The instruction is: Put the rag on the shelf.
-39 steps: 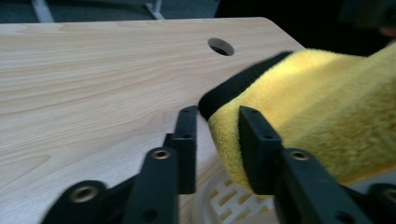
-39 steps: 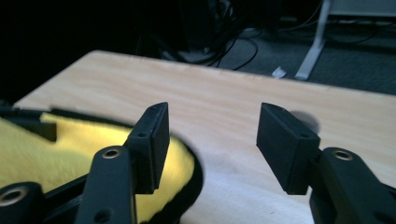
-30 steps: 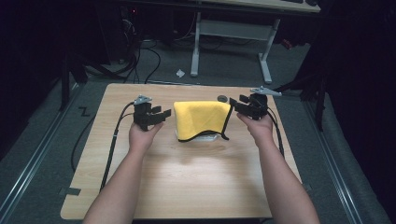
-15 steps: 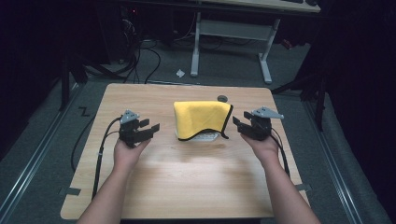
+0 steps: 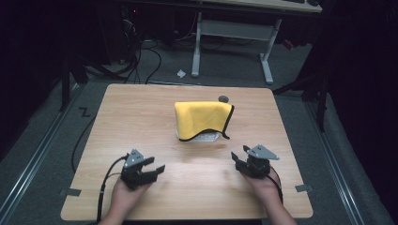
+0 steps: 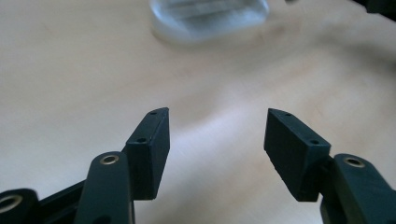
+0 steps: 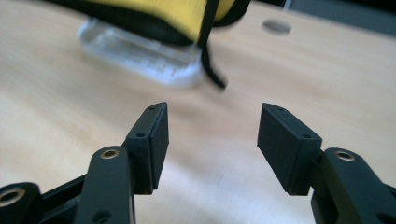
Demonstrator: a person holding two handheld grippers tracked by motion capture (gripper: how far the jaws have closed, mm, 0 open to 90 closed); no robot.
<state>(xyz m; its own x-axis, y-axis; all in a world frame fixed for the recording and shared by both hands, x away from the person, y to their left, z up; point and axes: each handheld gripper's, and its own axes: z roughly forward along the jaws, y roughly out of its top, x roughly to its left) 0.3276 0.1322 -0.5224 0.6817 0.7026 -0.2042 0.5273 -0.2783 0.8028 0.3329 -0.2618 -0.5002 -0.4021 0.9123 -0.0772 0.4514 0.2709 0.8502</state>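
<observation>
- Yellow cloth [image 5: 202,119] lies draped over a clear plastic container [image 5: 202,137], near the middle of the table [image 5: 141,108], a little toward the far edge.
- We have pulled both grippers back from the cloth's sides to the near edge; a second ago they flanked it.
- Our left gripper [image 5: 155,169] and right gripper [image 5: 239,157] are both released, jaws apart, empty.
- We judge that the covering is finished.
</observation>
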